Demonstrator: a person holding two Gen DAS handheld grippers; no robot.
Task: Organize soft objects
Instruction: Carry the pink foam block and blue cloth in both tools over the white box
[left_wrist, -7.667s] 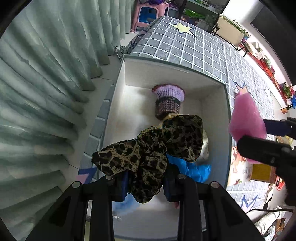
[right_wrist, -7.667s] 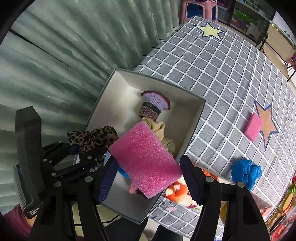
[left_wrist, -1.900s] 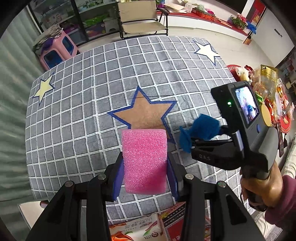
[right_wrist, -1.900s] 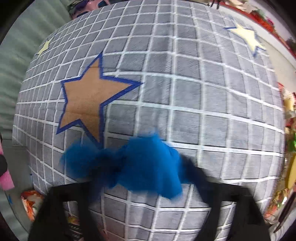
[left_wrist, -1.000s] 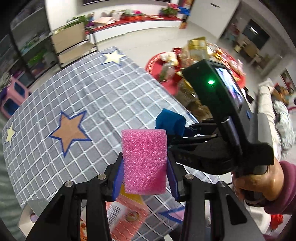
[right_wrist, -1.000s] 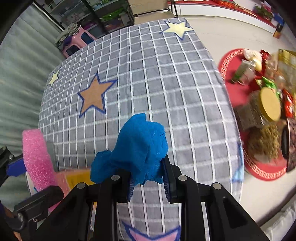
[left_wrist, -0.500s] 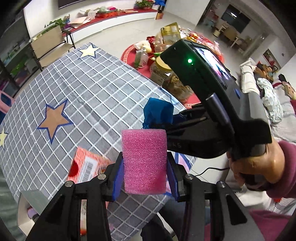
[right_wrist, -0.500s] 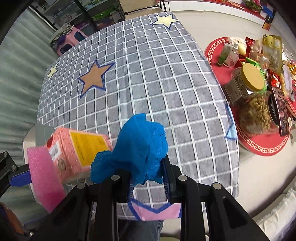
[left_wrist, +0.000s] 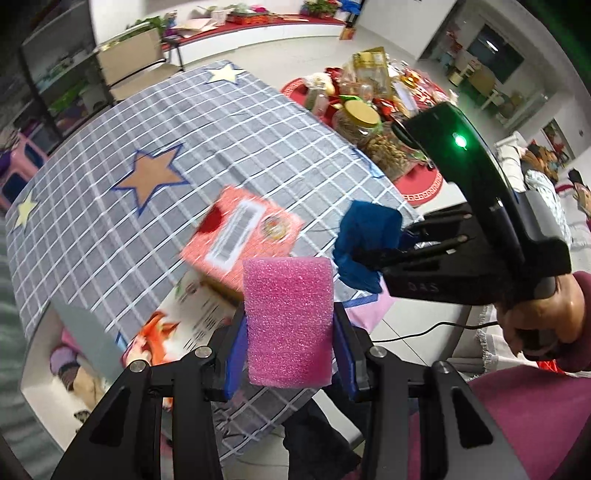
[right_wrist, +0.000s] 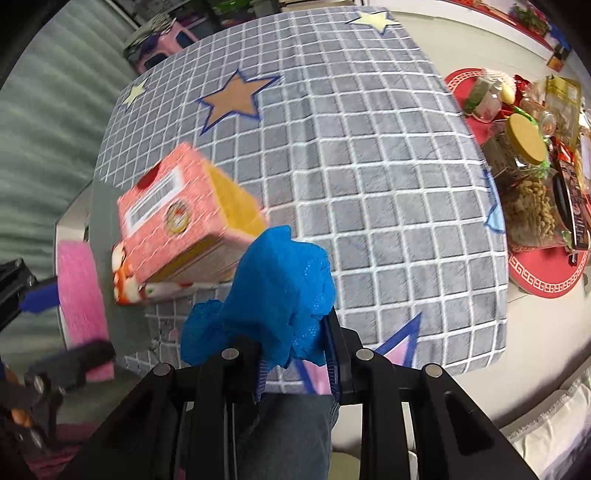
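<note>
Above the near edge of the grey checked tablecloth (left_wrist: 229, 122), my left gripper (left_wrist: 289, 332) pinches a pink foam block (left_wrist: 289, 321) upright between its blue pads, held in the air. To its right, my right gripper (right_wrist: 295, 354) is clamped on a crumpled blue cloth (right_wrist: 273, 295), also lifted clear of the table. Beyond both lies a pink carton (right_wrist: 170, 229), blurred. At the near left sits the white box (left_wrist: 40, 354), with soft items inside too indistinct to name. Jars of snacks (right_wrist: 524, 162) stand far right on a red mat.
</note>
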